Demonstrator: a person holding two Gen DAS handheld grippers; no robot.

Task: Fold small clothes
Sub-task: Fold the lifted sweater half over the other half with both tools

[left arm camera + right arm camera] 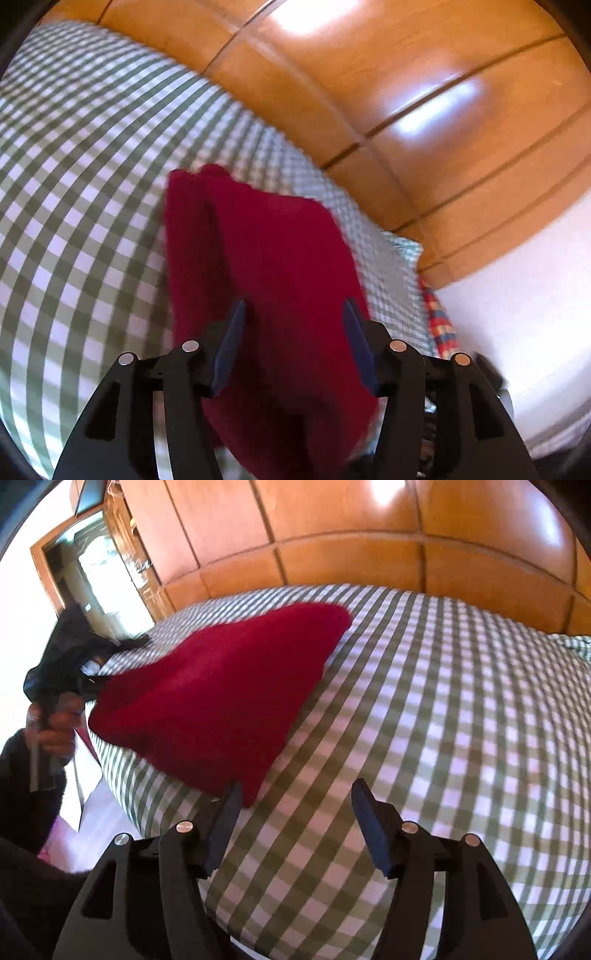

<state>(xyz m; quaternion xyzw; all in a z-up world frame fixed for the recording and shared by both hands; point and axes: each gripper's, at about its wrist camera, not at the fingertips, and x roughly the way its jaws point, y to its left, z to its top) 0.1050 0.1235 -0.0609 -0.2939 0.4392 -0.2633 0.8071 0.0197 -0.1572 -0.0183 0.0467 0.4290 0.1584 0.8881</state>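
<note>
Judging by the red garment (218, 698) lying roughly folded on the bed (443, 701), I've released both tongs; tidying remains.

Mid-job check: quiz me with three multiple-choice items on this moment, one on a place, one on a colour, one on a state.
1. Where does the dark red knitted garment lie?
A. on the green-and-white checked bedspread
B. on the floor
C. on a chair

2. What colour is the panelled headboard behind the bed?
A. white
B. orange-brown wood
C. black

3. How does the right gripper stand?
A. shut on the garment
B. open, with nothing between its fingers
C. shut on the bedspread

Answers:
1 A, the garment rests spread on the checked cover.
2 B, glossy wooden panels rise past the bed's far edge.
3 B, only checked cloth shows in the gap between its dark pads, and the garment's corner ends beside its left finger.
</note>
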